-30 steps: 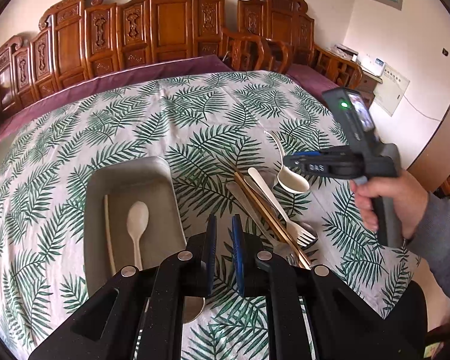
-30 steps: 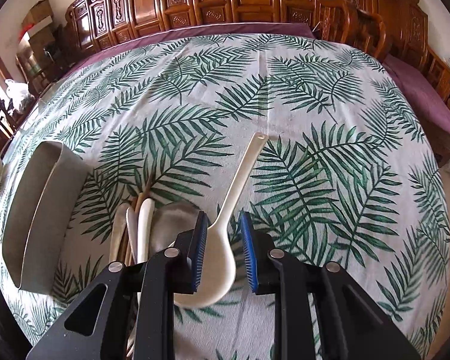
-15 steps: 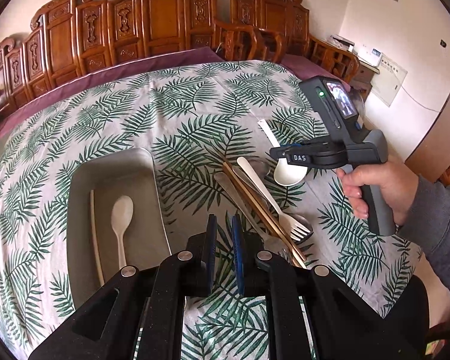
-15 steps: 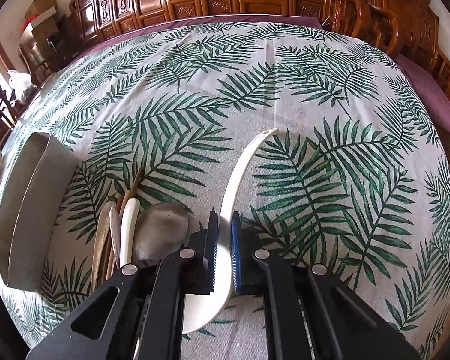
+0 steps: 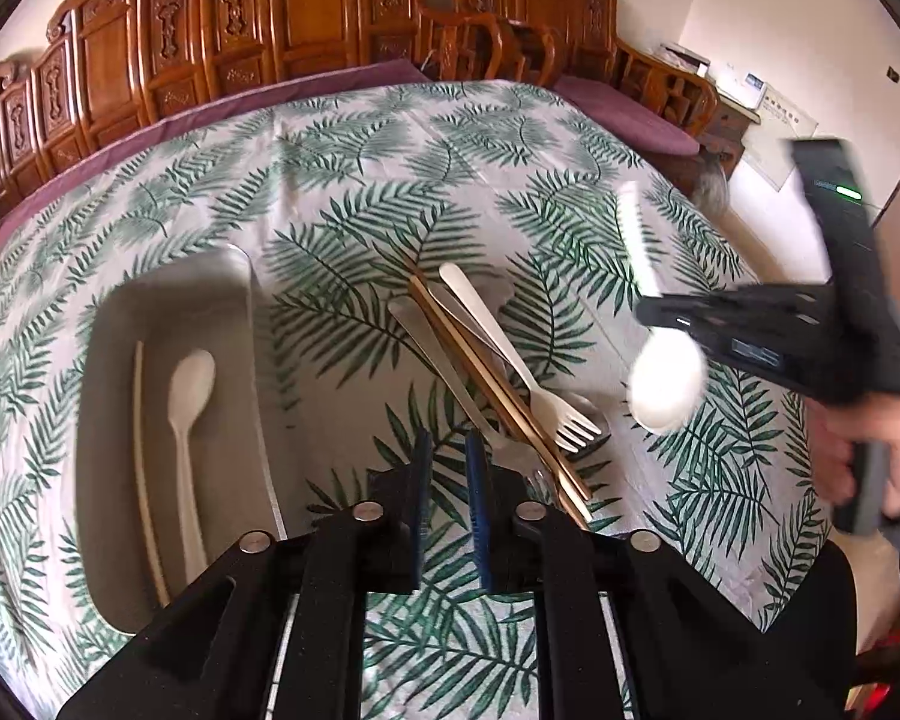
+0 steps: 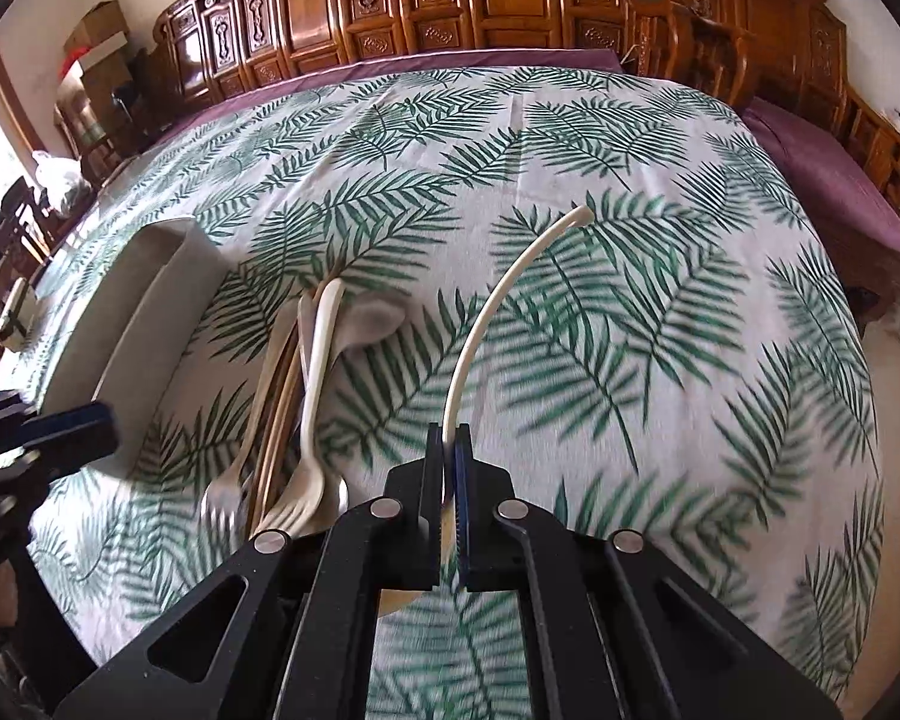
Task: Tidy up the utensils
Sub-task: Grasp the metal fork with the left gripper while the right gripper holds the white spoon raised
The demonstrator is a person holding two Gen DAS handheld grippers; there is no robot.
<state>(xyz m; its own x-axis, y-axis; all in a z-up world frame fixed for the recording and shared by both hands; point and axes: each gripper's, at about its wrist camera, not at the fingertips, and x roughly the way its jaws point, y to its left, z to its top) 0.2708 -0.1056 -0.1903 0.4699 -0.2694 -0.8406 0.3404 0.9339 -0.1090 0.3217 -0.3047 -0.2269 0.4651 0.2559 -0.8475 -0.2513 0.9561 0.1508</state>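
My right gripper [image 6: 449, 456] is shut on a white ladle-style spoon [image 6: 486, 306] and holds it above the cloth; in the left wrist view the spoon [image 5: 666, 384] hangs from that gripper [image 5: 660, 315] at the right. A pile of utensils [image 5: 498, 372] lies on the table: a white fork, wooden chopsticks, a metal knife and a spoon. A grey tray [image 5: 114, 540] at the left holds a white spoon [image 5: 187, 396] and a single chopstick [image 5: 144, 456]. My left gripper [image 5: 447, 462] is nearly shut and empty, hovering near the pile's front end.
The round table [image 6: 660, 138] has a palm-leaf cloth over a purple one. Carved wooden chairs [image 5: 306, 18] ring the far side. The left gripper's tip [image 6: 60, 426] shows at the left edge of the right wrist view, beside the tray [image 6: 120, 324].
My right gripper closed on the white ladle spoon and lifted it off the cloth. The left gripper stayed nearly shut and drifted slightly toward the pile.
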